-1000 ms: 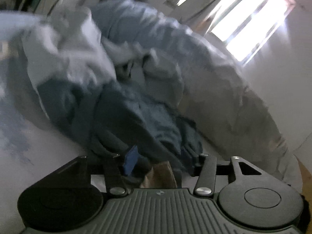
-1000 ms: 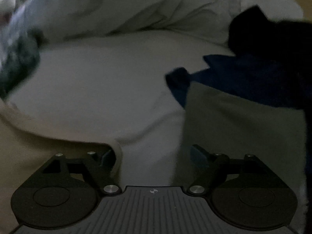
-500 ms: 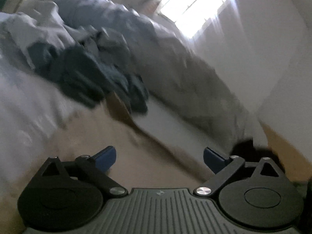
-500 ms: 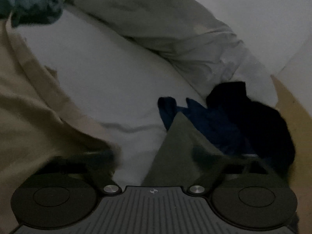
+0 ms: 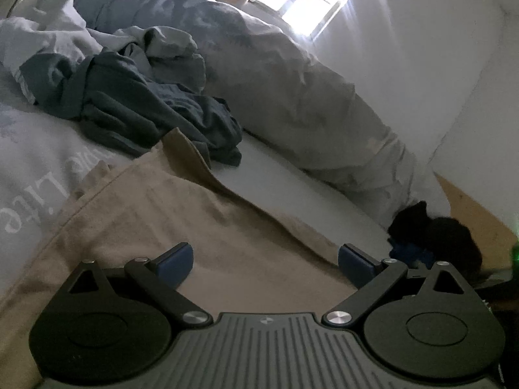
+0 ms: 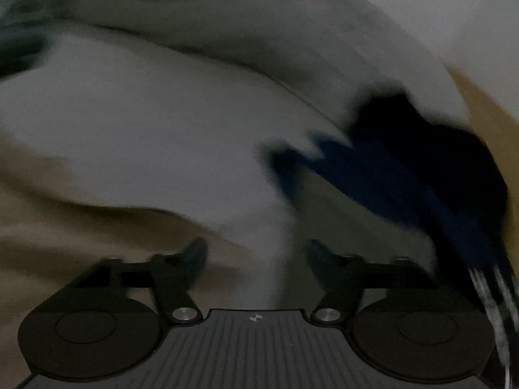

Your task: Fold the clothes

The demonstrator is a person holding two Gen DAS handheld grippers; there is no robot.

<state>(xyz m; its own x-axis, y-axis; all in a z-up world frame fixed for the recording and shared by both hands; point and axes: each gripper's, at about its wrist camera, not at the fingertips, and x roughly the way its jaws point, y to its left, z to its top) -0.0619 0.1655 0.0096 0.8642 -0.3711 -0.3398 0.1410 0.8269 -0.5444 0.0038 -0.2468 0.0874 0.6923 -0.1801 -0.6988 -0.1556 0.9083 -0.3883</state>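
Observation:
A tan garment (image 5: 181, 214) lies spread on the bed under my left gripper (image 5: 264, 261), which is open and empty just above it. A crumpled dark grey-blue garment (image 5: 136, 107) lies beyond it. In the blurred right wrist view, my right gripper (image 6: 256, 256) is open and empty over the white sheet (image 6: 155, 149), with the tan garment (image 6: 65, 227) at its left. An olive garment (image 6: 350, 227), a dark blue one (image 6: 373, 168) and a black one (image 6: 421, 129) lie at the right.
A long rumpled duvet (image 5: 292, 81) runs along the wall side of the bed. A pale garment with lettering (image 5: 35, 175) lies at the left. The black clothes (image 5: 434, 233) sit by the bed's wooden edge (image 5: 480, 217). A bright window (image 5: 311, 0) is behind.
My left gripper let go of the tan garment, opened and drew back from the dark pile. The right view swung over the sheet and is now motion-blurred.

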